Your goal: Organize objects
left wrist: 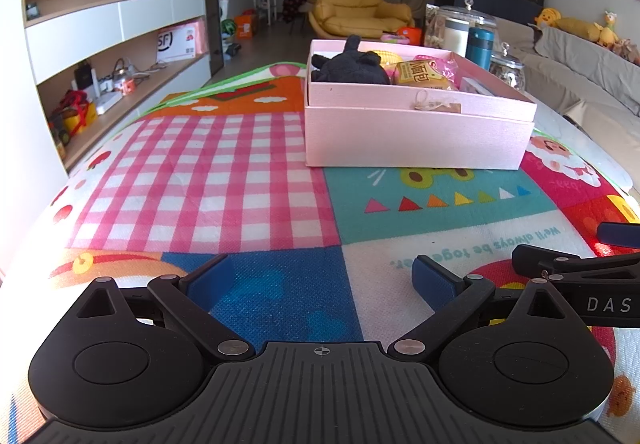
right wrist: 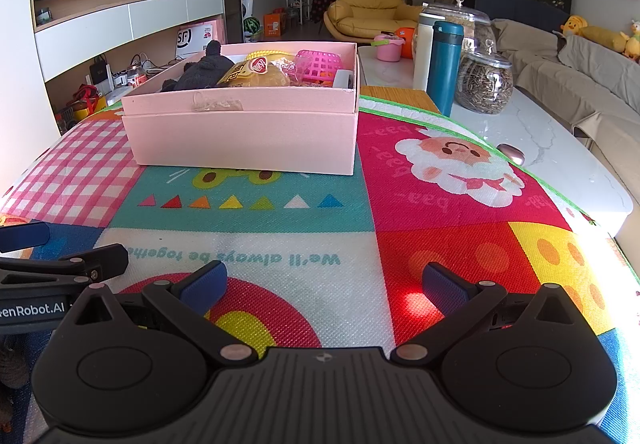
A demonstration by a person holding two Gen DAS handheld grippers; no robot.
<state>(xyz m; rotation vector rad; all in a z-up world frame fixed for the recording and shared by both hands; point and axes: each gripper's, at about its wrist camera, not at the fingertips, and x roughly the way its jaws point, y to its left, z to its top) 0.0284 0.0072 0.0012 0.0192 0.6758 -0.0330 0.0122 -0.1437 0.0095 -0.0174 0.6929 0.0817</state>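
Observation:
A pink box (left wrist: 416,136) (right wrist: 244,136) stands on the colourful mat ahead of both grippers. It holds a dark plush toy (left wrist: 348,66) (right wrist: 202,70), a yellow snack bag (left wrist: 420,75) (right wrist: 252,74), a pink plastic basket (right wrist: 320,66) and a small white item (right wrist: 343,78). My left gripper (left wrist: 324,280) is open and empty, low over the mat's near edge. My right gripper (right wrist: 324,284) is open and empty beside it, and shows at the right edge of the left wrist view (left wrist: 568,264).
The patterned mat (left wrist: 200,172) (right wrist: 460,236) covers a marble table (right wrist: 560,136). A teal flask (right wrist: 444,62), a white tumbler (right wrist: 422,48), glass jars (right wrist: 484,80) and a small pink cup (right wrist: 388,46) stand right of the box. A small oval object (right wrist: 511,153) lies at the mat's edge. A sofa is at right.

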